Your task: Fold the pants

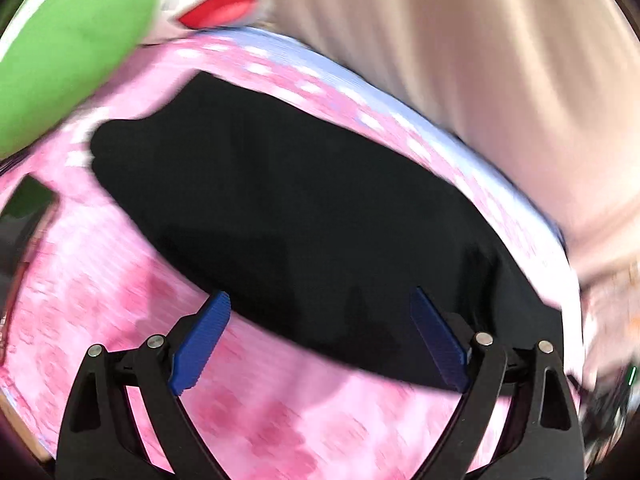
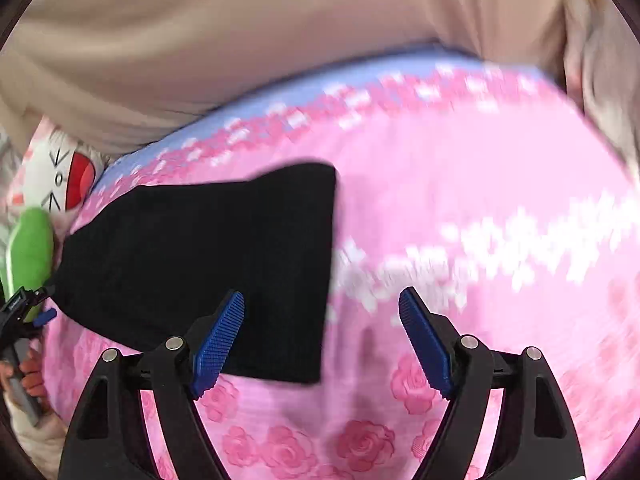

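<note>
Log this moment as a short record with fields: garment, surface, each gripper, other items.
garment: black fabric pants, lying flat in a folded block
surface: pink rose-print bedspread
left gripper: open, above the pants' edge, holding nothing
right gripper: open, at the pants' near corner, holding nothing
other items: green plush toy; beige curtain

Black pants (image 2: 208, 264) lie folded on the pink rose-print sheet (image 2: 460, 200); the right gripper (image 2: 322, 300) hovers wide open, empty, above their near right corner.
</note>
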`<move>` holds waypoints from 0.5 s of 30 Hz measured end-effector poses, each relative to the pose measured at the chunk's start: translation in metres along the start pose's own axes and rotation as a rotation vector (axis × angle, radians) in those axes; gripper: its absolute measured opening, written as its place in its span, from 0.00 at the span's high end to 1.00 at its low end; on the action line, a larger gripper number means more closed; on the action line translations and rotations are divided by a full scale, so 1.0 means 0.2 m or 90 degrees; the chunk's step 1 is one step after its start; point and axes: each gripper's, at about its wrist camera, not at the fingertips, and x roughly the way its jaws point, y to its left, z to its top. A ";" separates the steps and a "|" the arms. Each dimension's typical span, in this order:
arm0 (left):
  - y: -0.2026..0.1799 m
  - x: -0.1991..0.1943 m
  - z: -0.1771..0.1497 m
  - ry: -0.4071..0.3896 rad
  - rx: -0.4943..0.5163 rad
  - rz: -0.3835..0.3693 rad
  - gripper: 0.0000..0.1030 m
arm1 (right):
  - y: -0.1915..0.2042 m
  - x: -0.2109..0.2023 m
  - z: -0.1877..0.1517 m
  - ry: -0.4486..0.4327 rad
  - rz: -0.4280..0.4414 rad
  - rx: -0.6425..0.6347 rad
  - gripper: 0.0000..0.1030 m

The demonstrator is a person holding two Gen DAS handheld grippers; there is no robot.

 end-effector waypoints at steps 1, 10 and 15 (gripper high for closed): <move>0.05 0.01 0.03 -0.012 -0.022 0.007 0.13 | -0.02 0.04 -0.02 0.013 0.022 0.011 0.24; 0.26 0.18 0.18 -0.005 -0.102 0.093 0.12 | 0.12 0.20 -0.02 0.010 0.115 0.042 0.75; 0.15 0.10 0.13 -0.006 -0.066 0.088 0.12 | 0.07 0.04 0.03 -0.023 0.114 0.034 0.82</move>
